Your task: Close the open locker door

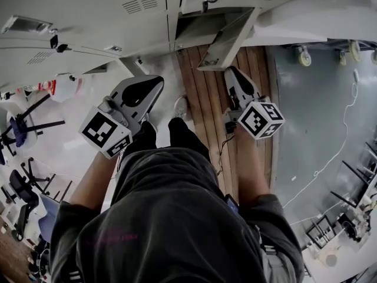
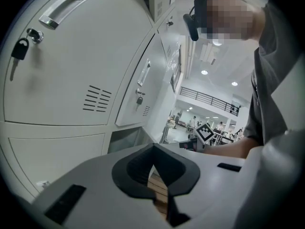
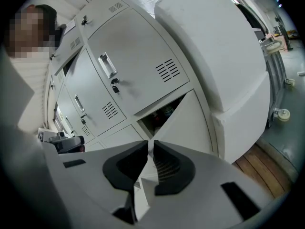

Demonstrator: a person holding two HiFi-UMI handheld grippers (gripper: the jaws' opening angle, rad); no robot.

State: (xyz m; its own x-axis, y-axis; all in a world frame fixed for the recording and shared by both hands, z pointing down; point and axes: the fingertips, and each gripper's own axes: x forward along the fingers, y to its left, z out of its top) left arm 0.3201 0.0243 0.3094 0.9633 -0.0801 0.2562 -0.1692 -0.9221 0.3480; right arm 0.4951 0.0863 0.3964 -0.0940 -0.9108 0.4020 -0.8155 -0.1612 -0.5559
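Observation:
The open locker door [image 1: 227, 40] is a pale grey panel that swings out from the bottom row of lockers over the wooden floor. In the right gripper view the door [image 3: 190, 123] stands ajar beside its dark opening [image 3: 162, 114], and its free edge lines up with the slit between my jaws. My right gripper [image 1: 231, 72] hangs just in front of the door's lower corner, its jaws [image 3: 150, 143] nearly together with nothing clearly held. My left gripper [image 1: 154, 82] is further left, facing closed lockers, its jaws [image 2: 153, 148] shut and empty.
Closed lockers [image 1: 70, 16] with handles and hanging keys [image 2: 19, 51] fill the wall. A bulky white covered object [image 3: 224, 56] stands right of the open locker. Cart casters [image 1: 304, 56] and a white cable [image 1: 336, 152] lie on the grey floor; chairs [image 1: 23, 128] stand at left.

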